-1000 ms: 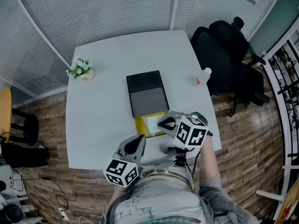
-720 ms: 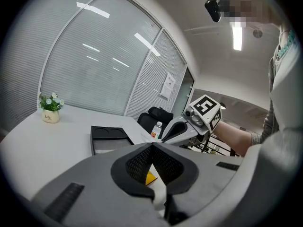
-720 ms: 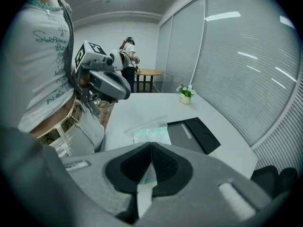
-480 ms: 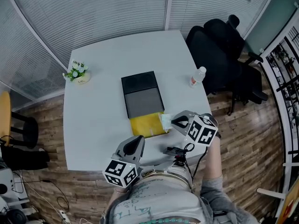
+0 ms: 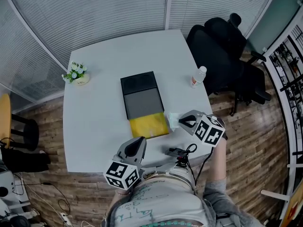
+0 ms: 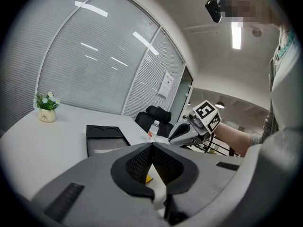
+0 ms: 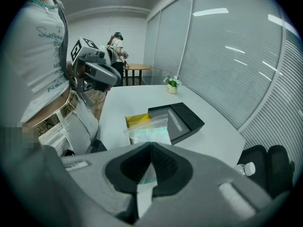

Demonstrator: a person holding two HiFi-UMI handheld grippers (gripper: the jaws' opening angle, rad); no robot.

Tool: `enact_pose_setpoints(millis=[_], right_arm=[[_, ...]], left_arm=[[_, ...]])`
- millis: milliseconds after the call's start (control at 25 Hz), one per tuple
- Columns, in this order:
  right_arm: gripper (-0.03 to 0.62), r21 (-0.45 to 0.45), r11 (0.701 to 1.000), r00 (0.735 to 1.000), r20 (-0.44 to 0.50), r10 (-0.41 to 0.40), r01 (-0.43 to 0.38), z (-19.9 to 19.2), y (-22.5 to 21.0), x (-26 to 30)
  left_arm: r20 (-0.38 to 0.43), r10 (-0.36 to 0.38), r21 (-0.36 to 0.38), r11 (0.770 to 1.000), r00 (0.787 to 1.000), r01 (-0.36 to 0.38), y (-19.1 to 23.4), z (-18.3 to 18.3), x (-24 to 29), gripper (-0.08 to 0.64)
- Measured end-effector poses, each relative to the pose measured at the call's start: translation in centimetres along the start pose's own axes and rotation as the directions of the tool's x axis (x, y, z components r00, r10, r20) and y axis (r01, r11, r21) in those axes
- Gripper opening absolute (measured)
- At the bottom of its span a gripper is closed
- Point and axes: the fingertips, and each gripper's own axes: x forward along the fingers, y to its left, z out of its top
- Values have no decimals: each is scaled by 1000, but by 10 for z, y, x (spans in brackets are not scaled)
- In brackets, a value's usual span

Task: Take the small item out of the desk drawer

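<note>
The yellow drawer (image 5: 148, 126) stood pulled out of the black desktop box (image 5: 141, 95) on the white table (image 5: 94, 117). The right gripper (image 7: 150, 145) pointed steeply down, its jaws clamped on the edge of a clear plastic bag (image 7: 147, 130) just beside the drawer's right side. The left gripper (image 6: 152, 146) hung near level at the table's front edge, its jaws together on nothing.

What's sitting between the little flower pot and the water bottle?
The black drawer box lies between the flower pot and the water bottle. The head view shows it.
</note>
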Motion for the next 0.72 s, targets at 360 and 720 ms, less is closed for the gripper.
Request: enact_pose_setpoints(millis=[360, 720], right_arm=[[5, -8, 1000, 1000, -29, -2, 2, -14, 1, 5], [5, -7, 1000, 999, -52, 4, -4, -34, 1, 22]], left_arm=[[-7, -3, 1, 1000, 1000, 3, -7, -4, 4, -3], [-5, 9, -14, 1000, 1000, -9, -7, -6, 6, -3]])
